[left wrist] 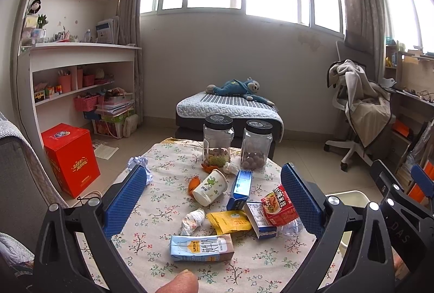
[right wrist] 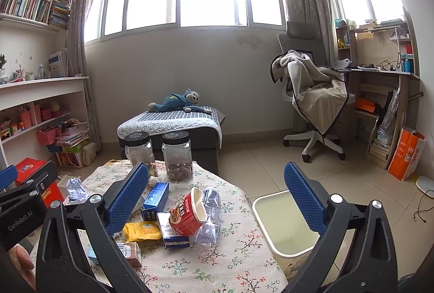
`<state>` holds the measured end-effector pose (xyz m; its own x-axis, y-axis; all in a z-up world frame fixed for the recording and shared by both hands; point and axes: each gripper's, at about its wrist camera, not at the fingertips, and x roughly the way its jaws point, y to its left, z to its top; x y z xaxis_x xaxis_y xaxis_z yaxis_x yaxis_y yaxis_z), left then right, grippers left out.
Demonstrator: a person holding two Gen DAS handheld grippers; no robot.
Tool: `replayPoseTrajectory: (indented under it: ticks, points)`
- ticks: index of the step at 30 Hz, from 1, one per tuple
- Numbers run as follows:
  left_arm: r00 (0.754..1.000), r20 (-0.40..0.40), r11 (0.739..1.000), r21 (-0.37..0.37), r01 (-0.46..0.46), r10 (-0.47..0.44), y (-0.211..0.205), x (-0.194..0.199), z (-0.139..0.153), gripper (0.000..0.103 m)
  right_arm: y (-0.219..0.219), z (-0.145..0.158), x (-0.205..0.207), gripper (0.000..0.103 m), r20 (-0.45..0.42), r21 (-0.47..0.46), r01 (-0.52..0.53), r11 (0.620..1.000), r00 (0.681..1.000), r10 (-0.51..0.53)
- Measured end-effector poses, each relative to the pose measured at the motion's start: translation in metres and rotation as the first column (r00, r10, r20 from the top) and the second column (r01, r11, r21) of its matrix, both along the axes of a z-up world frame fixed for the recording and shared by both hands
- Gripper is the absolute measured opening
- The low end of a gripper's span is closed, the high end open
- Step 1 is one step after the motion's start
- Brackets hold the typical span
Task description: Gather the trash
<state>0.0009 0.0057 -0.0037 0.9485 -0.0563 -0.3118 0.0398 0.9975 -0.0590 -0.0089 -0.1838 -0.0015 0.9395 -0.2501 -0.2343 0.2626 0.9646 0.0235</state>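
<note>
Left gripper point(left wrist: 214, 198) jaws wide apart above milk carton point(left wrist: 202, 247), paper cup point(left wrist: 210, 187), floral tablecloth point(left wrist: 168, 184)

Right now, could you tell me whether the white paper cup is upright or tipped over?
Tipped over: the white paper cup lies on its side on the table.

Both wrist views look forward over the littered table point(left wrist: 162, 179) toward the windows, side by side.

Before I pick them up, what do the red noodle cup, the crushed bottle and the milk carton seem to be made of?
Red noodle cup: probably coated paper, glossy print, pale plain rim.
Crushed bottle: thin clear plastic, because it is see-through and creased.
Milk carton: likely laminated paperboard, with sharp folded edges and a smooth printed face.
</note>
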Motion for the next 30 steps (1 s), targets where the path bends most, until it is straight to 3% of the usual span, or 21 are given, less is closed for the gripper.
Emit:
replayPoseTrajectory:
  ticks: [22,30]
  points:
    - [0.998,-0.061,0.999,-0.035,-0.006,0.004,0.007,0.009,-0.006,0.096,0.003,-0.006,0.005,0.096,-0.026,0.029,-0.031,0.999,0.999,0.031]
    - [0.977,-0.203,0.998,0.005,-0.06,0.059,0.033,0.066,-0.005,0.096,-0.004,0.006,0.057,0.096,-0.181,0.132,-0.09,0.987,0.977,0.113]
